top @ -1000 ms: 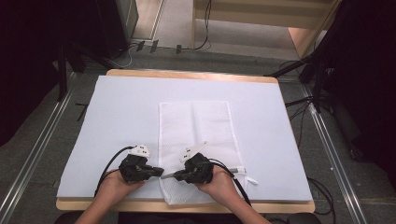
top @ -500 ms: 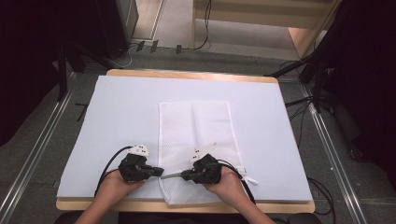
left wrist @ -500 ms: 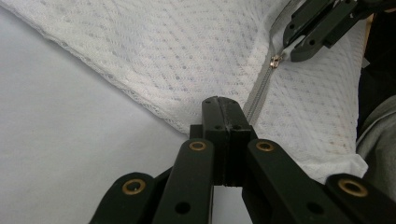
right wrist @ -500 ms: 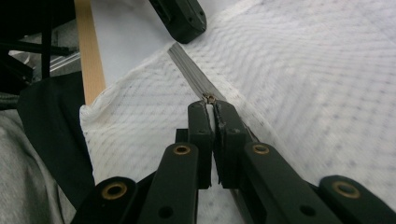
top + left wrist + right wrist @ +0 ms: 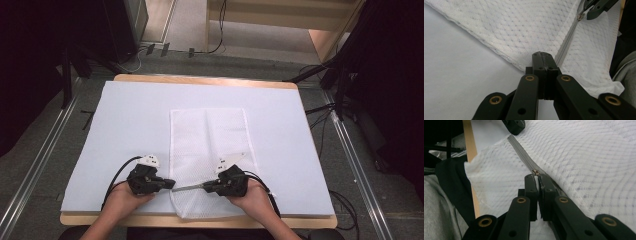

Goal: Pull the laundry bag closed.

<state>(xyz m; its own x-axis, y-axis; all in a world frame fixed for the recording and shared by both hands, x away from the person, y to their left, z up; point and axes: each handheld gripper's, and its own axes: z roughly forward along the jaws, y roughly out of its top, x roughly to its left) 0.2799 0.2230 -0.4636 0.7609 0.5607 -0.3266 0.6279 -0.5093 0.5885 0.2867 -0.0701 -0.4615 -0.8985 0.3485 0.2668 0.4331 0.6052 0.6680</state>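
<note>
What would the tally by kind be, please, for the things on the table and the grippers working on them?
White mesh zip bag: 1
Pale blue table cover: 1
Black grippers: 2, the left gripper shut on the bag's end, the right gripper shut on the zipper pull
Total: 4

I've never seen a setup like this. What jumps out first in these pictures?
A white mesh laundry bag lies flat in the middle of a pale blue table cover. At its near end, two hand-held black grippers face each other along a grey zipper: the left gripper is clamped on the bag's corner at the zipper's end, and the right gripper pinches the small zipper pull.
</note>
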